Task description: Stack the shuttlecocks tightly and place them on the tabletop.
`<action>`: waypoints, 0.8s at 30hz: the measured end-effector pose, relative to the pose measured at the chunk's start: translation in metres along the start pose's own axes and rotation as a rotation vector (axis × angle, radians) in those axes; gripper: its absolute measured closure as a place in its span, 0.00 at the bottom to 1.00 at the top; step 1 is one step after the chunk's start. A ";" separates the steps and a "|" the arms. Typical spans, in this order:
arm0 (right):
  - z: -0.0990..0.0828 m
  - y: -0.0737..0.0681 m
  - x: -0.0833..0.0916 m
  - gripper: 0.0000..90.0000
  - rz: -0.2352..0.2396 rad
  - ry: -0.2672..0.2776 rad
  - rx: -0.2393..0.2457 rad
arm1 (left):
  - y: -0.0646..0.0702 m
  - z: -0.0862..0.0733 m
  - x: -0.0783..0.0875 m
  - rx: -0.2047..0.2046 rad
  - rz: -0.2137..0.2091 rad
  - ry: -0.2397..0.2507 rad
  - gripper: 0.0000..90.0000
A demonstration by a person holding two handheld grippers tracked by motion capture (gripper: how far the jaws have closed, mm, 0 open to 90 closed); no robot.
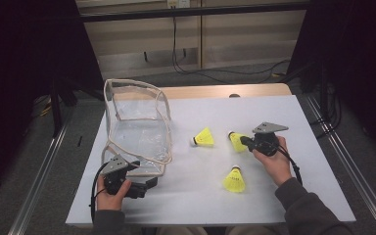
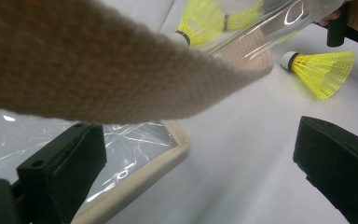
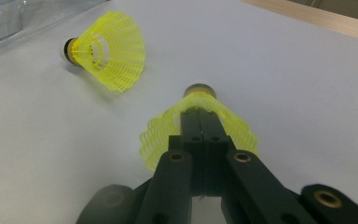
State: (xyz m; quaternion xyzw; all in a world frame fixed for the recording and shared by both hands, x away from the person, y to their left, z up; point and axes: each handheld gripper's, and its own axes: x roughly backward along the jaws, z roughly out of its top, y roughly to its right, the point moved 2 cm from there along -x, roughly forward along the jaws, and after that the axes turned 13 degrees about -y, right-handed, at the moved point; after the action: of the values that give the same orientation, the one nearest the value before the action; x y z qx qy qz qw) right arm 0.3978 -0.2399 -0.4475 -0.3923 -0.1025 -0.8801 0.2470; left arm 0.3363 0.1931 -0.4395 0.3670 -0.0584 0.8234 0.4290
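Right jaws: I had them pressed together inside the yellow skirt of one shuttlecock [image 3: 196, 122], pinching its mesh; in the right gripper view the skirt flared out on both sides of the jaws and its dark cork tip pointed away from me.
Left jaws: I had them standing wide apart, nothing clamped; in the left gripper view one jaw sat over the clear pouch's bottom edge and the other over bare counter.
Left gripper [image 1: 147, 185]: I held it low at the near left of the counter [image 1: 274, 196], just beside the near corner of the pouch.
Nearest shuttlecock [image 1: 235, 180]: it lay on the counter near my right forearm, cork end pointing away, apart from both grippers.
Right gripper [image 1: 245, 142]: I held it at mid-counter on the right, pointing left, with the held shuttlecock at its tip.
Third shuttlecock [image 1: 204, 137]: it lay on its side just left of the held one, cork toward the pouch, not touching either.
Clear pouch [image 1: 136, 128]: it stood open on the left half of the counter, transparent walls with beige trim, and its woven beige strap [image 2: 98, 70] hung close across the left gripper view.
Far edge: a strip of bare wood [image 1: 225, 91] showed beyond the white surface.
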 end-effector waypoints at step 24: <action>-0.002 0.017 0.000 1.00 -0.044 -0.011 -0.052 | 0.000 0.000 0.000 -0.001 -0.001 -0.001 0.03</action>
State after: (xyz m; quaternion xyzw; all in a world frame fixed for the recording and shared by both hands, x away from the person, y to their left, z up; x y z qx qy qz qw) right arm 0.4048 -0.2555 -0.4489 -0.4014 -0.0893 -0.8854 0.2169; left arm 0.3362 0.1927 -0.4395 0.3670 -0.0588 0.8229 0.4298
